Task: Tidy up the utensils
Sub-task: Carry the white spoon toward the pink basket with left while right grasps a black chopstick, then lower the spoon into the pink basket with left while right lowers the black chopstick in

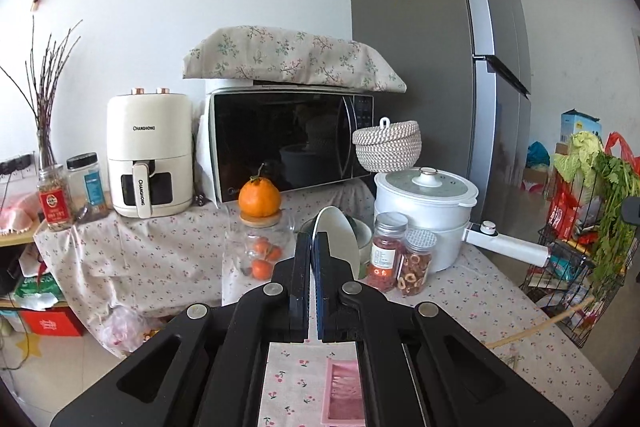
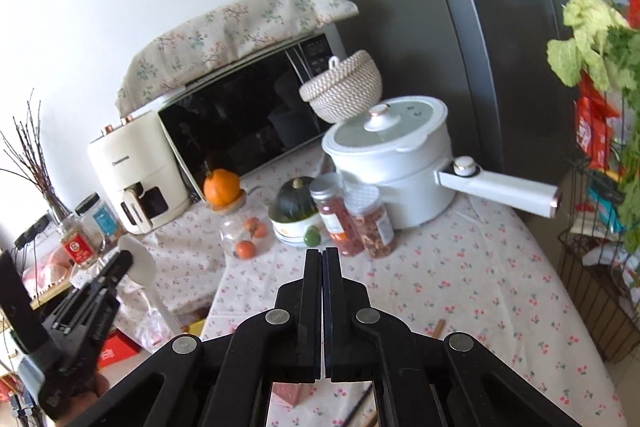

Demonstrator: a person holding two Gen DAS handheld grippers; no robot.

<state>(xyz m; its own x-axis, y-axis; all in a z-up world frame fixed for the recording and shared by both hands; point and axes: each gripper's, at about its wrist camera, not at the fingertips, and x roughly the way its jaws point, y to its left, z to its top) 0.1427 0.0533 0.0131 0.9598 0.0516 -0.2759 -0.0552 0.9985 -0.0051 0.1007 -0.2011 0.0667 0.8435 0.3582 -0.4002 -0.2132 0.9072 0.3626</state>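
Note:
My left gripper (image 1: 312, 239) is shut on a white spoon (image 1: 338, 241) whose bowl stands up past the fingertips. It also shows in the right wrist view (image 2: 120, 263) at the far left, holding the white spoon (image 2: 140, 267) in the air off the table's left edge. My right gripper (image 2: 323, 254) is shut and empty above the floral tablecloth (image 2: 460, 287). A pink utensil tray (image 1: 344, 393) lies on the cloth under the left gripper. Wooden chopsticks (image 1: 532, 331) lie on the cloth to the right; chopstick ends (image 2: 438, 327) show beside the right gripper.
Behind stand a microwave (image 1: 288, 143), a white air fryer (image 1: 150, 155), a white pot with a long handle (image 2: 404, 163), a woven basket (image 2: 344, 87), jars of dried fruit (image 2: 356, 223), an orange on a glass jar (image 2: 222, 189) and a bowl with a squash (image 2: 296, 215). A wire rack with greens (image 2: 600, 187) stands right.

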